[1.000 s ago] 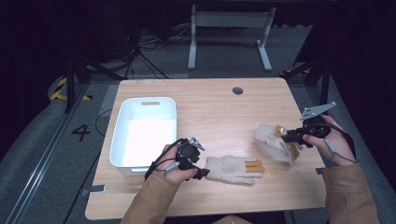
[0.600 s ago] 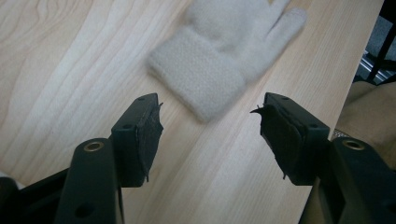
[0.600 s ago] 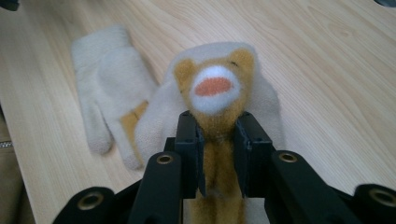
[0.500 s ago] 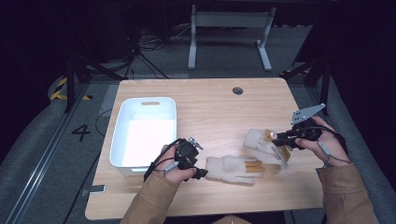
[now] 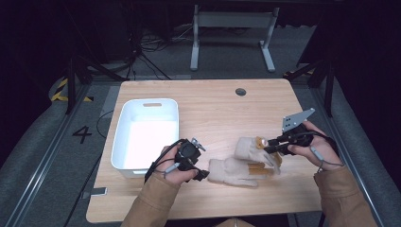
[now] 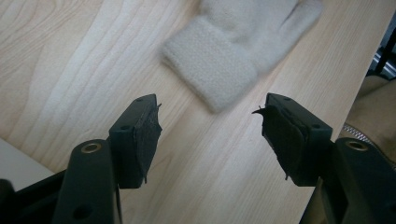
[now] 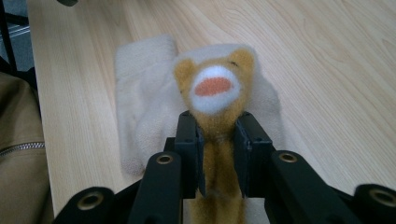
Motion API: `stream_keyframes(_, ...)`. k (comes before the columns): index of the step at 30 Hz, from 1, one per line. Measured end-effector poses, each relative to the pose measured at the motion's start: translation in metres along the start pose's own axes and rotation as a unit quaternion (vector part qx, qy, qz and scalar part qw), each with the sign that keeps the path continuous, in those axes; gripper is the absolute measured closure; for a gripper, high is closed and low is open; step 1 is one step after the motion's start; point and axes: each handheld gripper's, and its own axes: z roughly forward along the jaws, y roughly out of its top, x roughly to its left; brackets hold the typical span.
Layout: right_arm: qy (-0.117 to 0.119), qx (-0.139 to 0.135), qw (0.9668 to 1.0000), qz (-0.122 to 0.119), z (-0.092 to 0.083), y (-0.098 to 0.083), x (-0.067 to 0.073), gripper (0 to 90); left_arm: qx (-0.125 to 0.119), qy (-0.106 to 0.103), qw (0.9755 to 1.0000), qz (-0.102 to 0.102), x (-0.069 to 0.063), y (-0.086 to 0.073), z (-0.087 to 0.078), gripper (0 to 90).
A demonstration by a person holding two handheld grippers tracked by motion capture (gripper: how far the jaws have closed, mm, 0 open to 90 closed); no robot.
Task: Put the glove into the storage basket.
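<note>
- Holding tight with our right gripper [image 7: 215,154], we have the two black jaws pressed on the neck of a little yellow toy bear [image 7: 215,88], one jaw on each side.
- We see the bear's white and orange face poke out just past the jaw tips, so the bear points away from the gripper and its long side runs the same way as the jaws.
- From the high view, our right gripper [image 5: 270,147] points left across the table [image 5: 213,109], and the bear [image 5: 259,142] sits at its tip.
- Right under the bear lies one cream glove [image 5: 248,147]. We cannot tell if the bear touches it.
- Our left gripper [image 6: 212,135] has its jaws apart with only bare wood between them. They have just opened a bit more.
- A second cream glove [image 6: 233,51] lies just ahead of those open jaws. Its cuff is the near end, and its fingers point away and to the right in the left gripper view.
- In the high view this glove [image 5: 234,171] lies long-ways from left to right, cuff toward our left gripper [image 5: 204,174].
- So the left hand is the nearer one for this glove, and we think a short push forward would put the cuff between the jaws.
- The white bin [image 5: 124,142] sits on the far side of our left hand, well away from the bear.
</note>
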Motion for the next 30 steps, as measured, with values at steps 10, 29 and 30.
stream_keyframes(10, 0.021, 0.0, 0.9997, -0.009, 0.014, 0.006, 0.007, 73.7, -0.01, 0.017, 0.9996, 0.022, -0.001, 0.002, -0.001, 33.1)
stream_keyframes(29, 0.069, -0.009, 0.9953, -0.068, 0.045, 0.024, 0.03, 73.1, 0.006, 0.003, 0.9992, 0.04, 0.0, 0.004, -0.002, 25.4)
stream_keyframes(30, 0.069, -0.009, 0.9953, -0.068, 0.045, 0.024, 0.03, 73.1, 0.006, 0.003, 0.9992, 0.04, 0.0, 0.004, -0.002, 24.5)
